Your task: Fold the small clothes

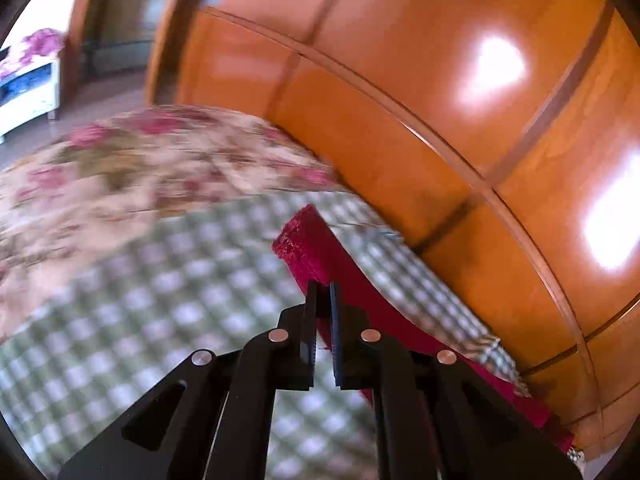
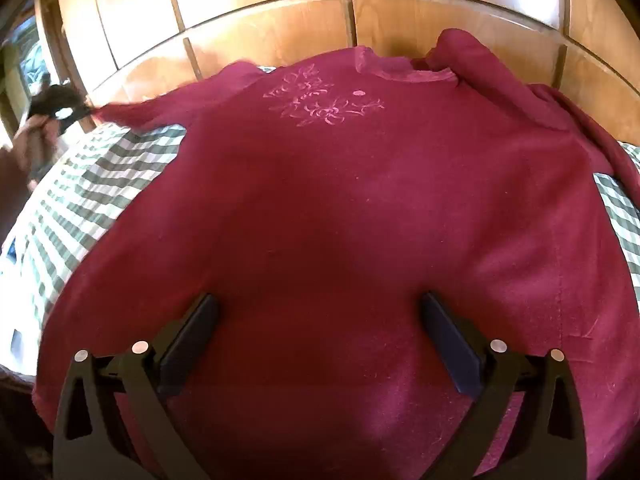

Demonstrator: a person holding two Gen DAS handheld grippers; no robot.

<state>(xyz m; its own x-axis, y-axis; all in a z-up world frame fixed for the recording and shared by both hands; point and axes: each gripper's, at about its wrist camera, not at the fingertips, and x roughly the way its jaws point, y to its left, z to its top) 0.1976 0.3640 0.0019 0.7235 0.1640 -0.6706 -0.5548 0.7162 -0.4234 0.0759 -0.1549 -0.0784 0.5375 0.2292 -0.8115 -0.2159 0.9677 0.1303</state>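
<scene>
A dark red long-sleeved shirt (image 2: 340,208) with a pink flower print on the chest lies spread out, front up, on a green-and-white checked cloth (image 2: 104,184). My left gripper (image 1: 323,292) is shut on the end of the shirt's left sleeve (image 1: 316,248) and holds it stretched out; it also shows far left in the right wrist view (image 2: 60,110). My right gripper (image 2: 318,312) is open and empty, hovering over the shirt's lower body. The right sleeve (image 2: 520,84) lies bunched near the collar.
A glossy orange wooden headboard (image 1: 440,80) runs along the far edge of the checked cloth (image 1: 180,304). A floral bedspread (image 1: 140,168) lies beyond the cloth. A white cabinet (image 1: 28,92) stands on the floor at far left.
</scene>
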